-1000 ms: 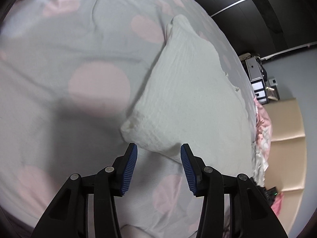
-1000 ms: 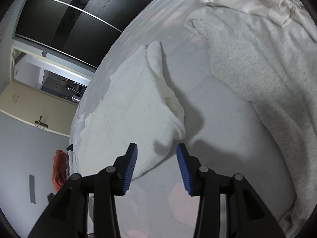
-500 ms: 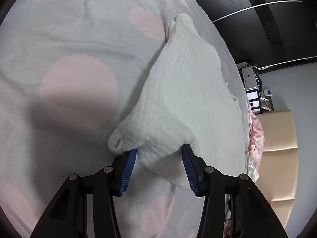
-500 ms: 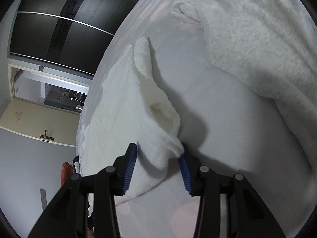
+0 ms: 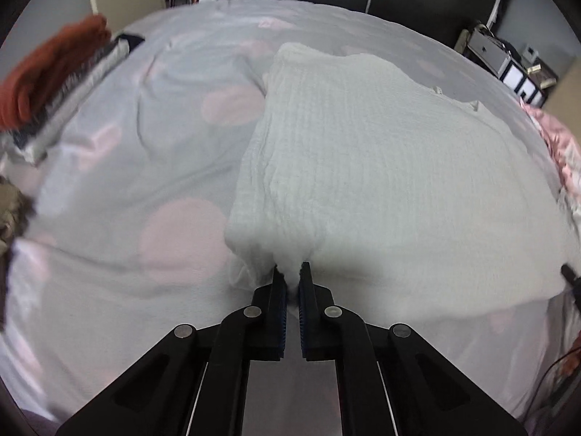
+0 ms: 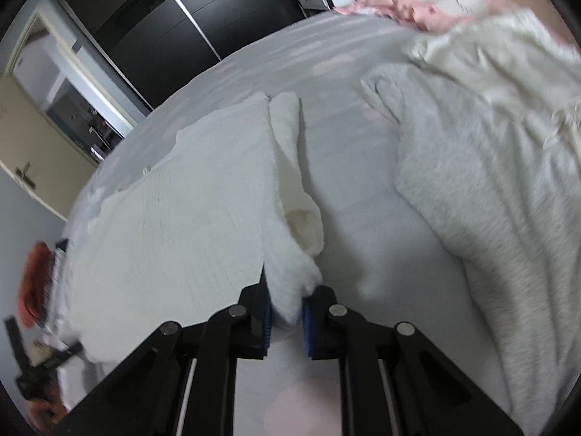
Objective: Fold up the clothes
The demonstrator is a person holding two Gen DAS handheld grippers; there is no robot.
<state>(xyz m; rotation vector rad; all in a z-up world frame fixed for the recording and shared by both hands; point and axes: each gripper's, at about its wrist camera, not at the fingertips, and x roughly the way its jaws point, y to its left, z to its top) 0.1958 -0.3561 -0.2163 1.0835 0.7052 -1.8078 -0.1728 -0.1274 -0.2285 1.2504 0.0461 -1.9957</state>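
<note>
A white textured garment point(image 5: 381, 167) lies spread on the bed, its left side folded over. My left gripper point(image 5: 292, 272) is shut on the garment's near left corner, with cloth pinched between the blue pads. In the right wrist view the same white garment point(image 6: 174, 218) stretches away to the left, and a rolled sleeve point(image 6: 290, 167) runs along its right edge. My right gripper point(image 6: 285, 303) is shut on the garment's near right corner, a thick wad of cloth between its fingers. The other gripper point(image 6: 36, 367) shows dimly at the far lower left.
The bed sheet point(image 5: 120, 189) is pale grey with pink dots. A stack of folded clothes point(image 5: 54, 83), orange on top, sits at the bed's left. A grey fluffy garment point(image 6: 472, 189) and a cream one point(image 6: 508, 54) lie to the right. Pink bedding point(image 6: 417, 3) is at the far edge.
Both grippers closed on the garment's near corners; they were open around them before. Both views have swung up and now look level across the bed.
</note>
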